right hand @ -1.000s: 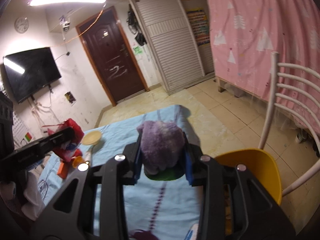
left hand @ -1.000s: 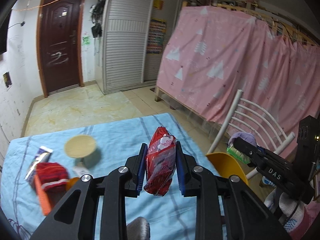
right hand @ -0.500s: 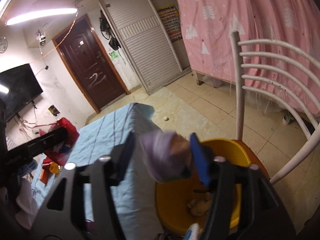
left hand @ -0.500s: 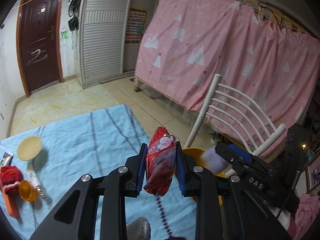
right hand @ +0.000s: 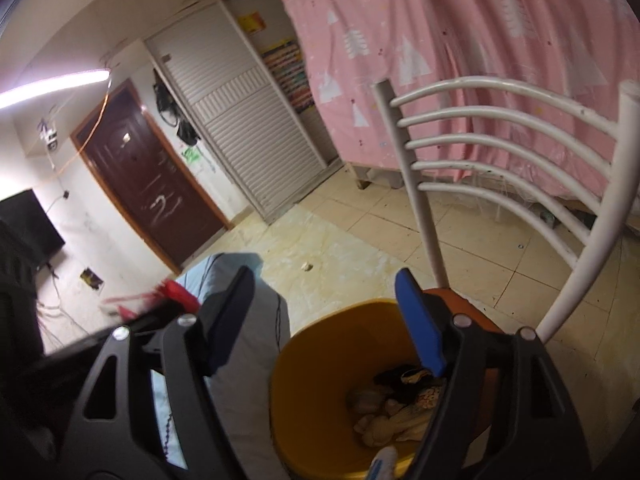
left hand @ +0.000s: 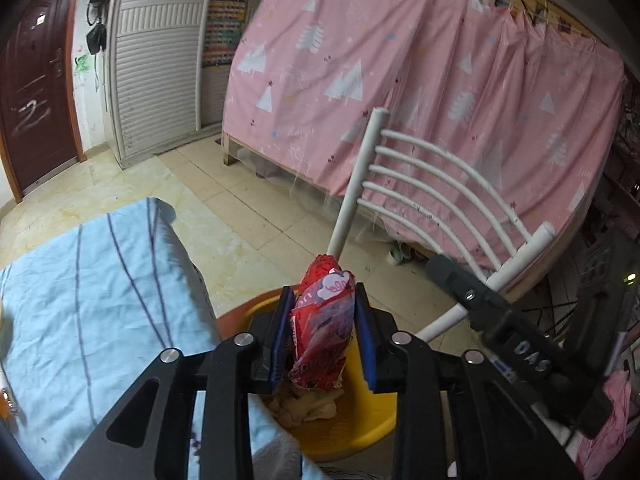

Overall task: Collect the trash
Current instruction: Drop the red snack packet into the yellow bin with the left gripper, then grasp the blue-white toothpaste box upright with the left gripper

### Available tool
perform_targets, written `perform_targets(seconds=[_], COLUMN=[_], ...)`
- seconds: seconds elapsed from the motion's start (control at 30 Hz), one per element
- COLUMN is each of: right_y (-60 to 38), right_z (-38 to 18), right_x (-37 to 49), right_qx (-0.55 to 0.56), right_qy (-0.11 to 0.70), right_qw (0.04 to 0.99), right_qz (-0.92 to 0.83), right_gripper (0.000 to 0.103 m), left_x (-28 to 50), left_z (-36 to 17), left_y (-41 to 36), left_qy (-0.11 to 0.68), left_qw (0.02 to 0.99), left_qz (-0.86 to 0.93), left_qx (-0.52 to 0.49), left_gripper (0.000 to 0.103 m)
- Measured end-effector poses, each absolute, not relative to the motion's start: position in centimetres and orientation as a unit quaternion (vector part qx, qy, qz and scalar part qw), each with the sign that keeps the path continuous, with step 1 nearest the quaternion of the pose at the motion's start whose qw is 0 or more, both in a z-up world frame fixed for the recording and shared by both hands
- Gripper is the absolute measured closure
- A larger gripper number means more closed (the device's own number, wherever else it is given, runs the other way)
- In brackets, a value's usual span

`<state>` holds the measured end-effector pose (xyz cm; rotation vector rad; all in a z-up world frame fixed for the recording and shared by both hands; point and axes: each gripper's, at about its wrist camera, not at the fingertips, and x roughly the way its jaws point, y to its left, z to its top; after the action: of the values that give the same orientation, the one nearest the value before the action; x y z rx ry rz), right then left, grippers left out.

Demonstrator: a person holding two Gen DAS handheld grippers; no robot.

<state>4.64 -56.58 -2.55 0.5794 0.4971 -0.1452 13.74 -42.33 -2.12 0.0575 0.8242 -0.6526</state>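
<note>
Left hand-held gripper point(left hand: 322, 336) clamps red snack wrapper point(left hand: 323, 336) right above yellow bin point(right hand: 320, 364), ready to drop; right hand-held gripper point(right hand: 324, 320) wide open, empty over same bin.

A red snack wrapper point(left hand: 322, 332) with white and pink print is showing between blue pads point(left hand: 280, 336) on the black left gripper point(left hand: 322, 338). Below it, a yellow bin point(right hand: 316, 364) is holding beige and dark scraps. On the left, a light blue tablecloth point(left hand: 92, 280) is showing thin dark stripes. Far right, a pink curtain point(left hand: 400, 80) is displaying white tree shapes behind a white chair point(left hand: 432, 184). The far door point(right hand: 148, 184) is looking dark brown with white scribbles.
</note>
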Motion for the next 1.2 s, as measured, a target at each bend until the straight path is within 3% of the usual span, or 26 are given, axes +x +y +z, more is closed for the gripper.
perform_targets(seconds=[0.07, 0.17, 0.47, 1.2], right_y=[-56.6, -56.6, -55.1, -44.7], right_z=[-2.5, -2.6, -2.7, -1.1], right_x=[4.6, 4.8, 5.2, 8.7], right_qx=[0.283, 0.284, 0.271, 0.214], right_qy=[0.242, 0.243, 0.251, 0.286], right_qw=[0.925, 0.925, 0.927, 0.934], right_qz=[-0.070, -0.070, -0.061, 0.012], right_gripper=[0.031, 0.031, 0.028, 0.021], left_x=[13.8, 13.9, 14.1, 15.6], left_z=[-2.7, -2.9, -1.6, 2.3], left_y=[-42.9, -42.8, -39.4, -22.2], left_qy=[0.399, 0.399, 0.394, 0.350], left_qw=[0.861, 0.863, 0.872, 0.918], left_qz=[-0.312, -0.309, -0.292, -0.181], left_qx=[0.031, 0.029, 0.005, -0.047], left_gripper=[0.058, 0.045, 0.041, 0.039])
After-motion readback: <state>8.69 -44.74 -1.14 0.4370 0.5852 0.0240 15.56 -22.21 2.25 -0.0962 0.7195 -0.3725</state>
